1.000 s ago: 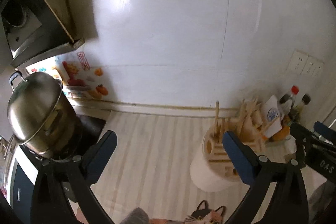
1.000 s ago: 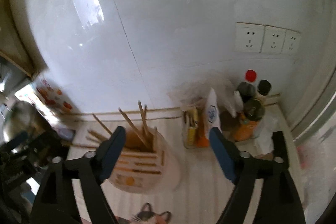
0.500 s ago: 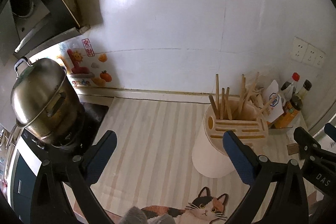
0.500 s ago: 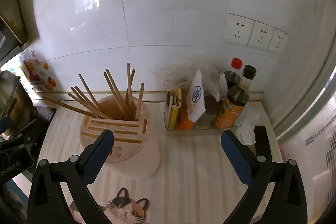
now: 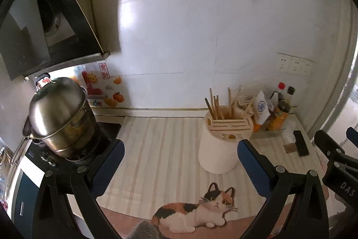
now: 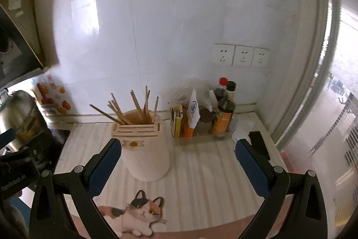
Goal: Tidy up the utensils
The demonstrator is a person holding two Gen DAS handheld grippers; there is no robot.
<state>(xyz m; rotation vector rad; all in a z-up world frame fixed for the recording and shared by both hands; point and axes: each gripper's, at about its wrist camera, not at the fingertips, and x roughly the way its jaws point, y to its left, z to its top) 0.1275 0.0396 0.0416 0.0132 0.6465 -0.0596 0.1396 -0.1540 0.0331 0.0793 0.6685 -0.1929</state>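
1. While I hold both tools above the counter, my left gripper (image 5: 179,156) has its two fingers spread wide, and nothing is between the blue rubber pads (image 5: 248,159).
2. My right gripper (image 6: 177,157) is also spread wide with nothing in it; its black frame looks like hard plastic with small metal screws.
3. The utensil holder (image 6: 145,149) is a cream cylinder with a smooth, matte wall and long narrow slots on its flat top. It stands on the striped mat (image 6: 201,171), near the middle of the counter.
4. Thin wooden chopsticks (image 6: 138,108) stand in the round opening at the back of the holder and lean in different directions like a fan.
5. A printed calico cat (image 5: 197,212) lies on the front edge of the mat.
6. Just beside the holder, on its right, a clear plastic tray (image 6: 201,138) holds glossy bottles (image 6: 223,120) and paper packets.
7. On the left, a shiny steel pot (image 5: 58,111) with a domed lid stands on the black stove (image 5: 67,162), well apart from the holder.
8. A flat black rectangle (image 5: 301,146) lies near the tray.
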